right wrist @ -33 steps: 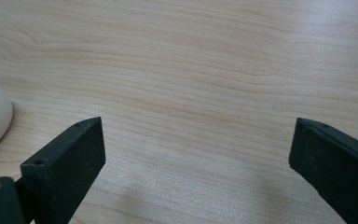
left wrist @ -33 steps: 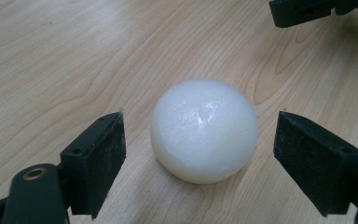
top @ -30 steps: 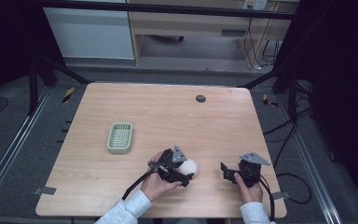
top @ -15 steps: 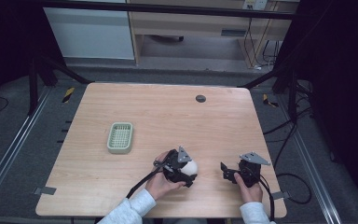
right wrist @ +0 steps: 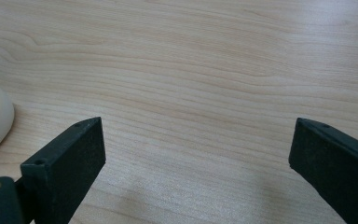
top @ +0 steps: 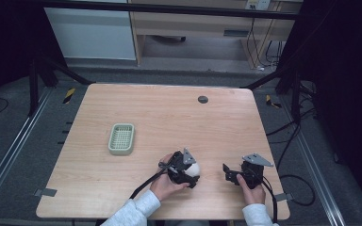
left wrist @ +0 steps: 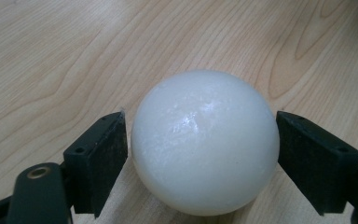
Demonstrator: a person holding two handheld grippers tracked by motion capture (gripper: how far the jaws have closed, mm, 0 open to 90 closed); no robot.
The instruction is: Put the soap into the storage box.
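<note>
We see the person's forearms come in from the bottom edge of the high view, sleeves pale grey, each hand wrapped around a black gripper low over the near part of the wooden table [top: 169, 113]. The left gripper [top: 192, 172] points toward the right side of that view, its grey plate on top and its cable trailing back toward the sleeve. Its jaws have just been closing with the white ball [left wrist: 205, 147] between them; in the left gripper view the left pad sits right at the ball's side and the right pad meets its edge, though we cannot tell whether they press on it yet. The ball rests on the tabletop, near the front edge, between the two hands. The right gripper [top: 230, 171] is held still to the right of it, pointing left toward the ball, jaws wide apart with bare wood between them; in the right gripper view the ball's curve shows at the left edge. Farther off, a green slatted tray [top: 121, 139] lies to the left, well apart from both hands, and a small dark round disc [top: 202, 99] sits near the far edge. Nothing stands between the grippers and the ball.
</note>
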